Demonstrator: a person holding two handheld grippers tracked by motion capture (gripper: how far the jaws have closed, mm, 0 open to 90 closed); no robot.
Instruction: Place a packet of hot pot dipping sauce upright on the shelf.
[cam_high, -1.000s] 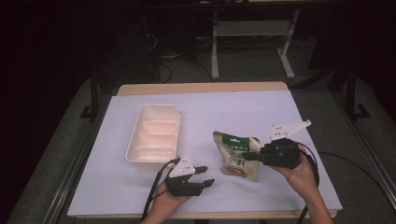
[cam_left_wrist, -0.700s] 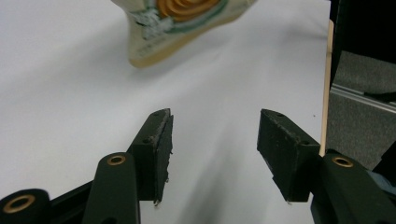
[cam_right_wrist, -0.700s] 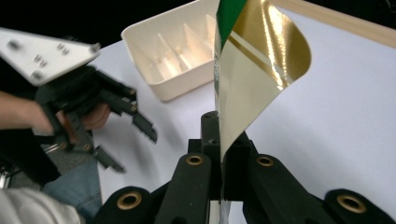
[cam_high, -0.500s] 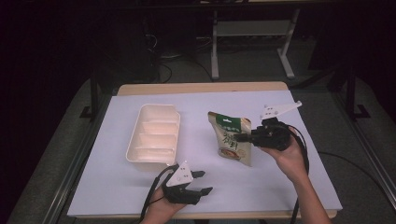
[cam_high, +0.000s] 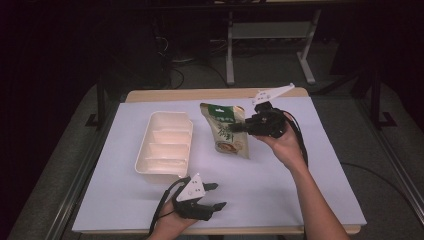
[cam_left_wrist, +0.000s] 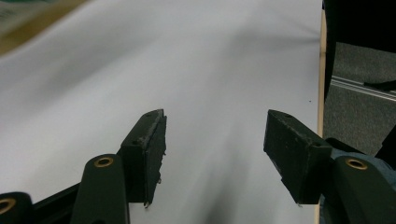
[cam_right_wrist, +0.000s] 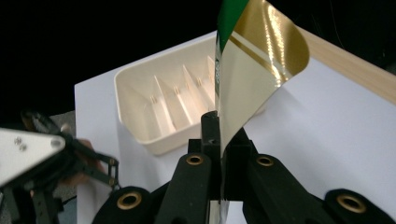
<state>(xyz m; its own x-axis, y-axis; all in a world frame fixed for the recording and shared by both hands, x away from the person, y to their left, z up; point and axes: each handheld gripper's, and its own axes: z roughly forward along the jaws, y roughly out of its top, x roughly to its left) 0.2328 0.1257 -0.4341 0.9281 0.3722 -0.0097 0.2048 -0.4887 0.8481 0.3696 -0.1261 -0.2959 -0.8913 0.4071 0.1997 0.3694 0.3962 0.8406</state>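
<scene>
— What is the right gripper (cam_high: 239, 127) doing?

— It is pinching the green and gold snack bag (cam_high: 226, 130) by its edge, just right of the cream tray (cam_high: 164, 145). From above, the bag is showing its picture side.

— And up close?

— The right gripper view is showing the jaws squeezing the bag's shiny gold side (cam_right_wrist: 254, 70).

— And the left gripper (cam_high: 214, 195)?

— It is resting near the table's (cam_high: 310, 180) near edge, jaws wide apart, gripping nothing.
</scene>
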